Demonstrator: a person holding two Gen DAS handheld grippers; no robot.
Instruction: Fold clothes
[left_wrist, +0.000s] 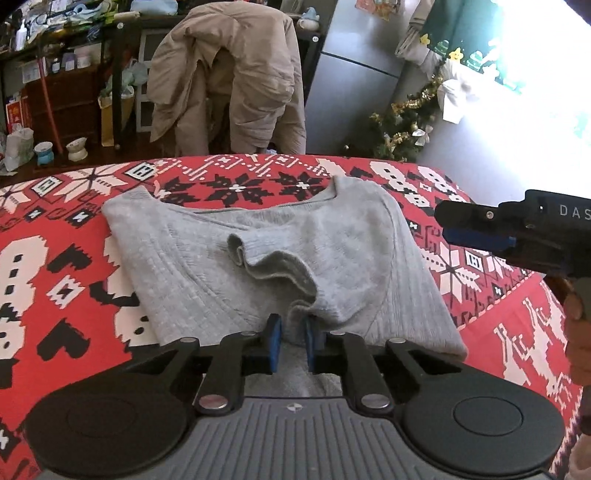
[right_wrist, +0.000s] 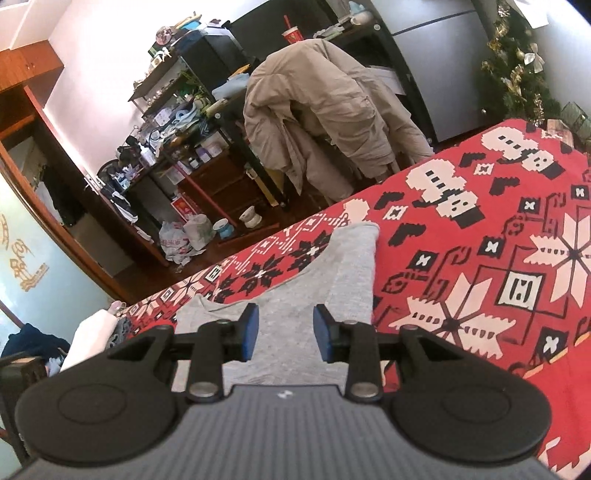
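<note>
The grey sweater (left_wrist: 258, 258) lies on the red patterned bench (left_wrist: 55, 277), both sleeves folded in across its chest. The left gripper (left_wrist: 293, 341) has its jaws narrow around a bunched fold at the near edge — they look pinched on it. The right gripper (right_wrist: 284, 338), jaws wide, hovers empty; it would do well to take a matching corner so the fold travels evenly.

Grey sweater (left_wrist: 280, 254) — red, white, black snowflake-patterned cloth (left_wrist: 66, 266).
</note>
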